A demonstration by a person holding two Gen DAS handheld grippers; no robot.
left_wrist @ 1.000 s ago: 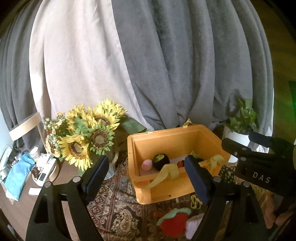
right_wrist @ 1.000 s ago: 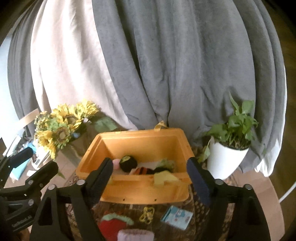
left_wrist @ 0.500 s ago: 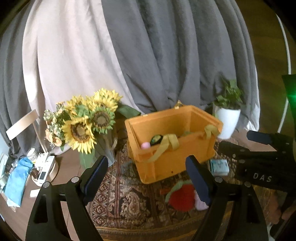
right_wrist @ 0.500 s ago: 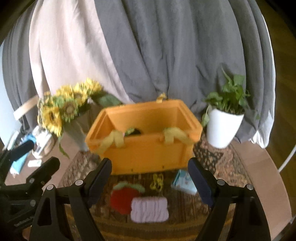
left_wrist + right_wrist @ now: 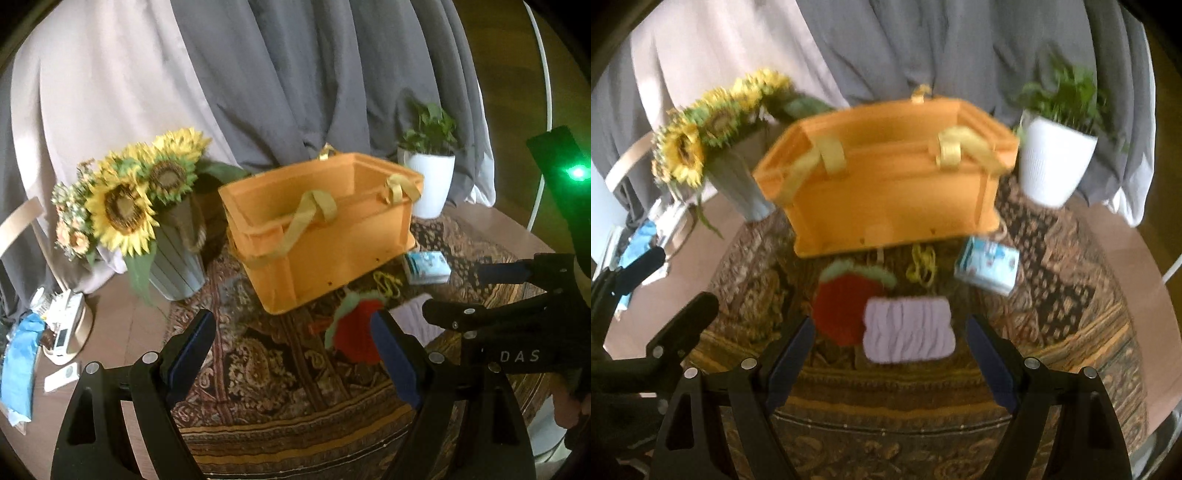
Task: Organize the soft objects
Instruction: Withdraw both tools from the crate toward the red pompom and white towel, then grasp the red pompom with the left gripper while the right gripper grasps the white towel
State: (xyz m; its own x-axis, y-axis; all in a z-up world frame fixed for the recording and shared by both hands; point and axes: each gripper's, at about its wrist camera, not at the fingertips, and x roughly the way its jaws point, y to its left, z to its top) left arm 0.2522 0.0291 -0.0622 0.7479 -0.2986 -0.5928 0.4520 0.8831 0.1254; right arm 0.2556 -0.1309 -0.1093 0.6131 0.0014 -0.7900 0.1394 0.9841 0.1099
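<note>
An orange crate [image 5: 886, 206] with yellow strap handles stands on a patterned rug [image 5: 886, 424]; it also shows in the left wrist view [image 5: 325, 236]. In front of it lie a red knitted strawberry [image 5: 838, 310], a lilac knitted pouch [image 5: 908, 330], a yellow string bundle [image 5: 921, 269] and a light blue tissue pack [image 5: 988, 267]. My right gripper [image 5: 890, 354] is open and empty, just in front of the pouch. My left gripper [image 5: 291, 350] is open and empty, left of the strawberry [image 5: 354, 332]. The crate's inside is hidden.
A sunflower bouquet in a grey pot [image 5: 177, 254] stands left of the crate. A white potted plant [image 5: 1056, 162] stands to its right. Grey and white curtains hang behind. Small items and a blue cloth [image 5: 18, 354] lie at far left on the wooden table.
Both grippers have pulled back and dropped lower. The crate's inside has gone out of sight and the strawberry, pouch and tissue pack have come into fuller view. Both stay open.
</note>
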